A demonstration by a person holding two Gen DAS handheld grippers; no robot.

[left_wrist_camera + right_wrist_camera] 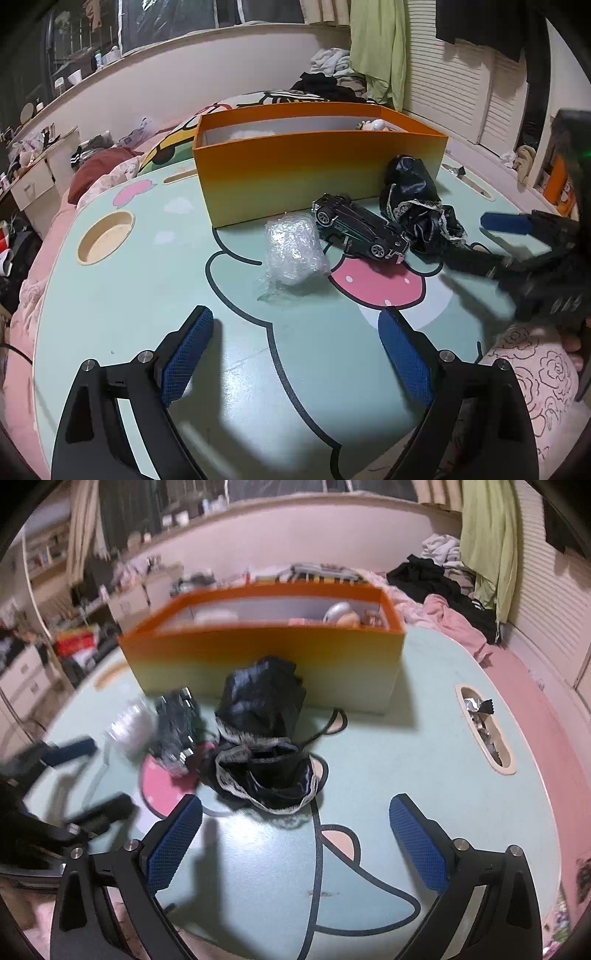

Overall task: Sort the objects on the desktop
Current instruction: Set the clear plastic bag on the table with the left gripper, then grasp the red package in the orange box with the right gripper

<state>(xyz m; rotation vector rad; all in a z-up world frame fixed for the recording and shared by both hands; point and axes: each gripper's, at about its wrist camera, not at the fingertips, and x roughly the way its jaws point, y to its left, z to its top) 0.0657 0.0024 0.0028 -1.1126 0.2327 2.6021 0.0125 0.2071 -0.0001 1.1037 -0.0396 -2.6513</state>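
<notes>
A black toy car [360,229] lies near the middle of the counter [147,295], between a clear plastic wad [293,251] and a black cloth [417,206], just in front of the orange box [295,173]. The near edge has bare room. Both the left tool [295,354] and the right tool [295,842] are wide open, holding nothing.

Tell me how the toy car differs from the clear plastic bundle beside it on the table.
The toy car is black, hard and long, with silver wheels; the clear plastic bundle is see-through, crinkled and lumpy. The car is tipped on its side with its wheels showing, while the bundle lies slumped in a heap. The car lies closer to the black lace-trimmed cloth than the bundle does. Both lie on the table in front of the orange box, ungripped.
</notes>
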